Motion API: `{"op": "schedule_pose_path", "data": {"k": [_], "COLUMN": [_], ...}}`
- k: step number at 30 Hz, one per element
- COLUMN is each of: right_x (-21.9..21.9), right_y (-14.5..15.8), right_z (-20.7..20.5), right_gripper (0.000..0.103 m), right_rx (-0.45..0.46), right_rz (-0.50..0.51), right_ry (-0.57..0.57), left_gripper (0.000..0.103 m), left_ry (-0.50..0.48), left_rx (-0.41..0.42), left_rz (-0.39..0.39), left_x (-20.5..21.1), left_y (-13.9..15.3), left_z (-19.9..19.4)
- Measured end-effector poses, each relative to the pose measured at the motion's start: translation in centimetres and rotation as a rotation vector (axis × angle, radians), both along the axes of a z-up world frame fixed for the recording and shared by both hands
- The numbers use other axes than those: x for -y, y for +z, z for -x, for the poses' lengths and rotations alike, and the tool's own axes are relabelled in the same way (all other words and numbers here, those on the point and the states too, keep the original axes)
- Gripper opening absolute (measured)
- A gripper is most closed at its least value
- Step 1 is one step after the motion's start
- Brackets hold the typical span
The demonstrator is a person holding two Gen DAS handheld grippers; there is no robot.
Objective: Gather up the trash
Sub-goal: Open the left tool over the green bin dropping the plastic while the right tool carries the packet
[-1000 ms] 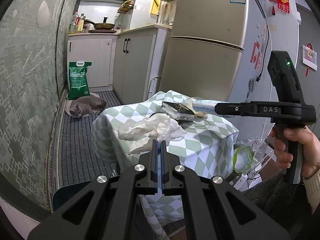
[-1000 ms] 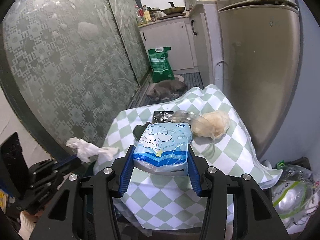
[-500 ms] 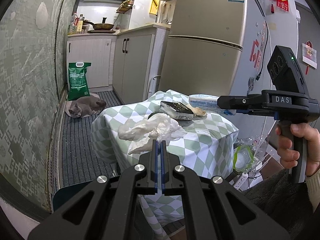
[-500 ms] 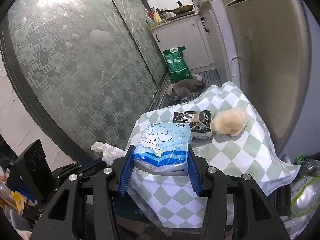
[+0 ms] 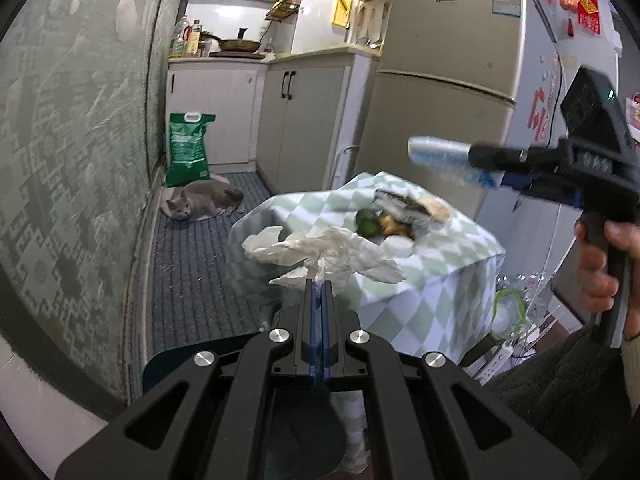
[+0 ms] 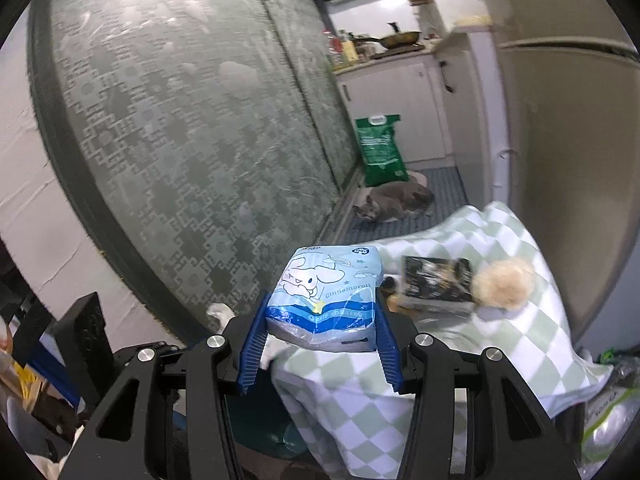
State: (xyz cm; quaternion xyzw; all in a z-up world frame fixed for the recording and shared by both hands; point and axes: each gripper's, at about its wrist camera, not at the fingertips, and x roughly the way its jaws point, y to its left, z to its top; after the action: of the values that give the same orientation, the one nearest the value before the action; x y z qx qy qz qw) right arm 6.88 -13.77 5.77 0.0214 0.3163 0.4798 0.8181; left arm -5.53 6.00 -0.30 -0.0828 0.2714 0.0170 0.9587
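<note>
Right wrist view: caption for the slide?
Right gripper clamps a blue tissue pack above the checked tablecloth.

grey cat (image 5: 204, 203) on mat, green bag (image 5: 187, 149), fridge (image 5: 448, 92), pan (image 5: 239, 43)

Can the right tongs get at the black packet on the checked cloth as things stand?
Probably not: the right tongs are shut on the blue tissue pack, so the black packet lies open but ungraspable.
</note>
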Motion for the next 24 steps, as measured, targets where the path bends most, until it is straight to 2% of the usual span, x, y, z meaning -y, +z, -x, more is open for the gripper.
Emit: {"op": "schedule_pose_path", "data": {"k": [6,12,13,14,15,16,17,24], "right_x": [-3.1,-6.3,-6.8,-7.2,-7.6,-8.2,-8.6,-12.2], "right_y": [0.3,-0.2,-0.2,-0.3,-0.4,-0.5,-0.8,-2.6], "right_z": [1.4,3.0,3.3,3.5,3.7,3.9,4.0,5.7], "right_gripper": [0.05,0.05,0.05,0.05,0.05,0.05,0.05,0.05], "right_rx": [0.012,0.024,0.027,0.028,0.03,0.028,0.025,0.026], "right_rz": [0.01,0.066,0.07,0.075,0.082,0.091,0.099,0.188], "right_ry": [0.06,0.12,0.128,0.135,0.142,0.148,0.154,0.218], "left_gripper": [0.003,0.004,0.01,0.021,0.047,0.052,0.048,0.048], "left_ry": [0.019,0.024,0.032,0.06,0.074,0.079,0.075,0.106], "left_rx": [-0.05,-0.143,-0.161,-0.169,-0.17,-0.163,-0.159,-0.12], "left_rz": [-0.006,0.012,0.013,-0.005,-0.016,-0.021,-0.018,0.007], "left_x": [-1.4,-2.7,-3.0,-3.1,-3.2,-3.4,-3.4,-5.0], "left_y": [-1.2,-3.1,-3.5,-3.8,-3.9,-3.9,-3.9,-3.2], "left_z": [0.9,1.2,1.2,1.3,1.4,1.7,1.9,3.6]}}
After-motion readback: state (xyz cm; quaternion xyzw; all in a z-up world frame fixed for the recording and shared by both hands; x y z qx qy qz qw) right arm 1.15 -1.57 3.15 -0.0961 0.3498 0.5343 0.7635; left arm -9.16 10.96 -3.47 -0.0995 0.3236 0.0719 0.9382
